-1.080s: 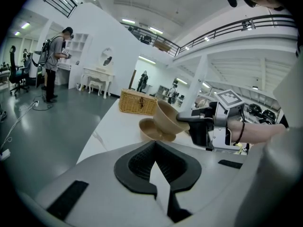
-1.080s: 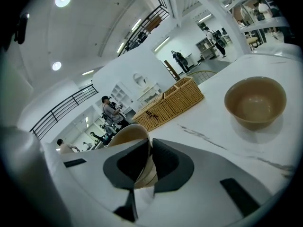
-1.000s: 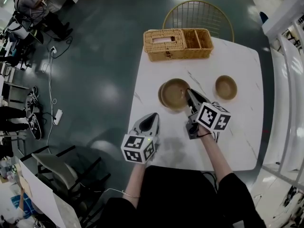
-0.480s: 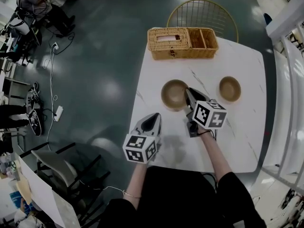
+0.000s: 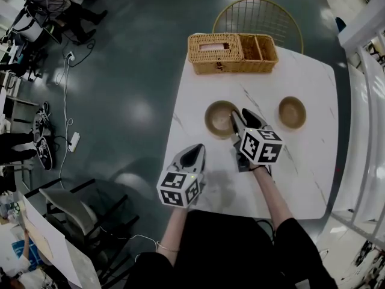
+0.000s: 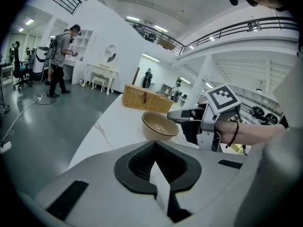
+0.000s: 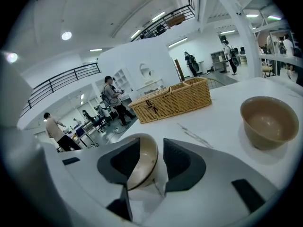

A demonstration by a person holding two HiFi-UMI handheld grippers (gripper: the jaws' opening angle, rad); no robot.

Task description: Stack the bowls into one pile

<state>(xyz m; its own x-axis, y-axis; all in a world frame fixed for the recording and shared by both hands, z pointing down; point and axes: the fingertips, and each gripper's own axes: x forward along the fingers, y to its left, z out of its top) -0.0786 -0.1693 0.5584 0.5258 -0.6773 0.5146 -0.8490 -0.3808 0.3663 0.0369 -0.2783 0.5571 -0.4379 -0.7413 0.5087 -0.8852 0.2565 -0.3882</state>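
Observation:
A tan bowl (image 5: 219,118) stands mid-table; from above I cannot tell whether a second bowl is nested under it. My right gripper (image 5: 236,120) is at its right rim. Its jaws have just been opening, and in the right gripper view the bowl wall (image 7: 142,167) stands between the parted pads (image 7: 182,164), with a gap on the right side. Another tan bowl (image 5: 292,112) sits alone to the right, also in the right gripper view (image 7: 269,122). My left gripper (image 5: 194,148) hovers at the table's near left, shut on nothing, pointing at the middle bowl (image 6: 160,126).
A wicker basket (image 5: 233,53) stands at the table's far edge, with a wire chair (image 5: 258,17) behind it. The white marble table (image 5: 301,173) drops off to the floor on the left. People and desks are far off at the upper left.
The bowl that hung tilted in the right gripper, over another bowl, now sits level on it. The right jaws have parted from its rim. The left gripper has stayed in place.

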